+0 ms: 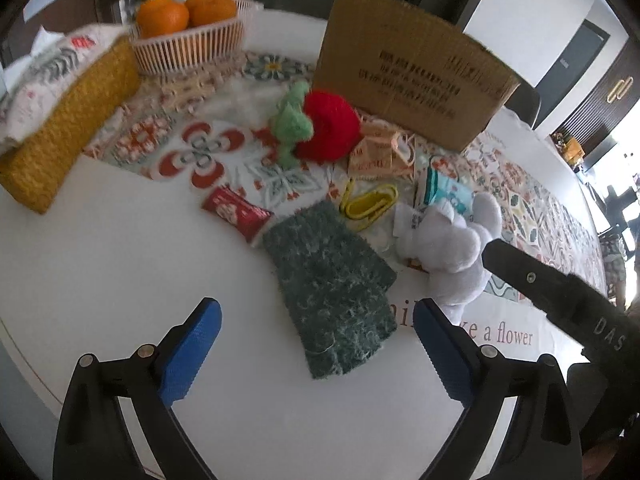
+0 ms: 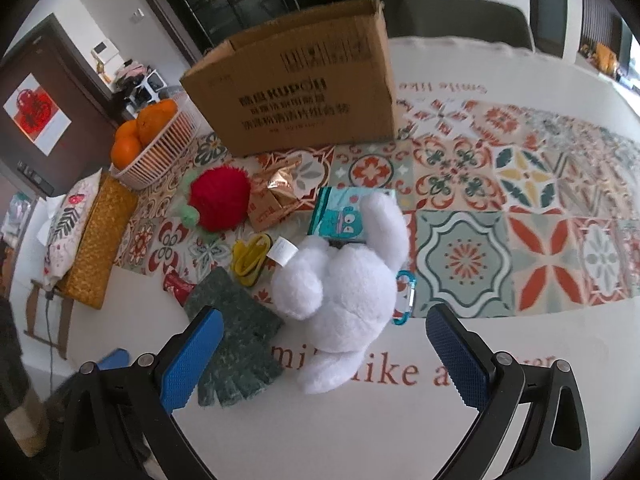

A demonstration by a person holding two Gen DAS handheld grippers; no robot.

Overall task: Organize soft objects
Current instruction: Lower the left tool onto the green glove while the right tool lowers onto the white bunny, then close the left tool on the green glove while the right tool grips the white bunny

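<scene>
A dark green fuzzy glove (image 1: 332,284) lies flat on the white tablecloth. My left gripper (image 1: 318,306) hangs over its near end, jaws wide open, pads clear of it. To the glove's right lies a white plush toy (image 2: 344,292). My right gripper (image 2: 324,316) stands open above it, one blue pad on each side and neither touching. The glove (image 2: 236,344) lies beside the right gripper's left finger. A red plush ball with green leaves (image 1: 320,128) rests farther back, in front of an open cardboard box (image 2: 304,92).
Small items lie between the soft toys: a red snack packet (image 1: 236,212), a yellow clip (image 1: 370,202), a gold paper pack (image 2: 276,196), a teal packet (image 2: 340,216) and a blue carabiner (image 2: 406,300). A basket of oranges (image 1: 188,40) and a woven yellow box (image 1: 68,136) stand at the left.
</scene>
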